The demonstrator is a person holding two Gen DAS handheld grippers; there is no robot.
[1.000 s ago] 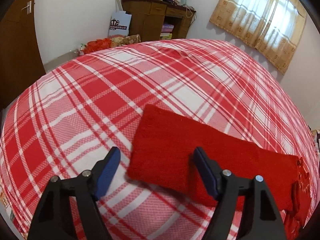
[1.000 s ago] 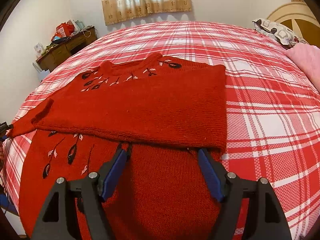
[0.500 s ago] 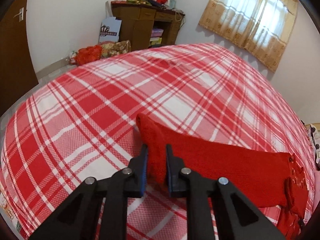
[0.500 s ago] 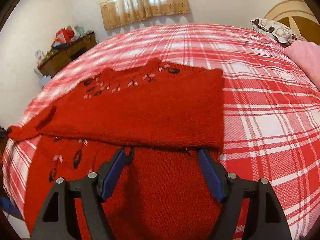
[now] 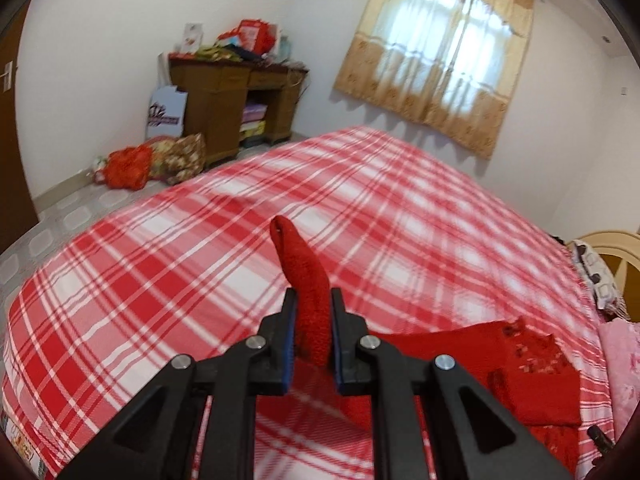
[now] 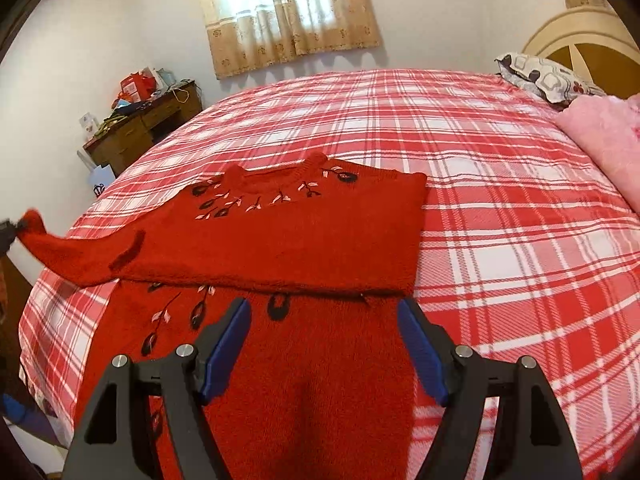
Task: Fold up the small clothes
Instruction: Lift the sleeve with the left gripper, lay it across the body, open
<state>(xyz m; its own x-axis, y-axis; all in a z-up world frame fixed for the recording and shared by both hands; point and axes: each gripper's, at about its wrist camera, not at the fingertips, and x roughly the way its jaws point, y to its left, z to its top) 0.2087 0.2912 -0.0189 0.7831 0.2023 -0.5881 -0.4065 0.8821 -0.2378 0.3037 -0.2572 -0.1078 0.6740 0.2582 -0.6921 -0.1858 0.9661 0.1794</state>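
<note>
A red knitted sweater [image 6: 288, 240] with dark and pink embroidery lies on the plaid bed, one side folded over its body. My left gripper [image 5: 313, 320] is shut on the end of the sweater's sleeve [image 5: 306, 272], which stands up between the blue pads, lifted off the bedspread. In the right wrist view that sleeve [image 6: 60, 252] stretches out to the left, raised, with the left gripper [image 6: 6, 234] barely showing at the frame's edge. My right gripper [image 6: 324, 344] hovers open above the sweater's lower body, nothing between its fingers.
The red and white plaid bedspread [image 6: 500, 208] covers the whole bed. A pink blanket [image 6: 604, 140] and a patterned pillow [image 6: 548, 78] lie at the headboard end. A cluttered wooden desk [image 5: 236, 100] and bags on the floor [image 5: 152, 160] stand beyond the bed's foot.
My left gripper closed on the sleeve end and lifted it off the bed, pulling the sleeve up and outward. The right gripper rose a little and stayed open.
</note>
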